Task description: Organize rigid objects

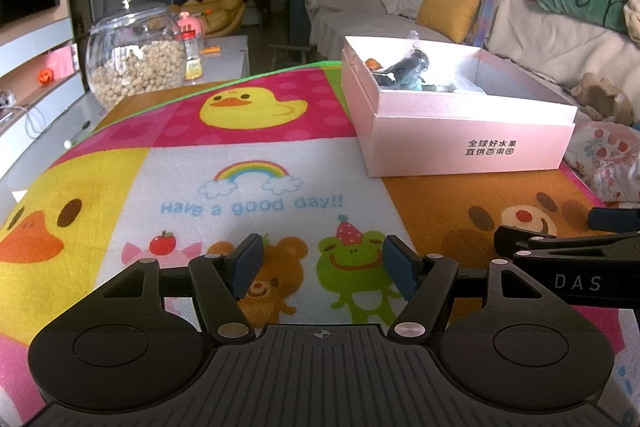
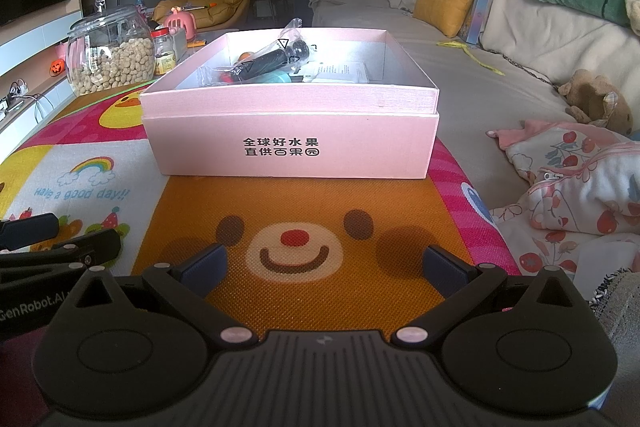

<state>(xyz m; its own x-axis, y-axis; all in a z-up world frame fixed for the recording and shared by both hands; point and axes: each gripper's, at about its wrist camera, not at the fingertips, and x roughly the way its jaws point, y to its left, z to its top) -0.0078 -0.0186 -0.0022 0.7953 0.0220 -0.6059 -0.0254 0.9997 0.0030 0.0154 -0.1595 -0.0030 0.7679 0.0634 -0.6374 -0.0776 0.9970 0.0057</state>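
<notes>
A pink cardboard box point(image 2: 292, 151) with black Chinese print stands open on the cartoon mat point(image 2: 304, 219); it also shows in the left wrist view point(image 1: 468, 143) at the right. Inside lie a black object in clear plastic wrap point(image 2: 276, 59), a teal item point(image 2: 276, 79) and white items point(image 2: 340, 73). My left gripper point(image 1: 324, 267) is open and empty, low over the mat's frog and bear pictures. My right gripper point(image 2: 324, 267) is open and empty over the orange bear face, in front of the box.
A glass jar of nuts point(image 1: 134, 63) stands at the mat's far left corner, with a small bottle point(image 1: 192, 59) beside it. A grey sofa point(image 2: 500, 67) with cushions, plush toys and a pink floral cloth point(image 2: 576, 187) lies to the right.
</notes>
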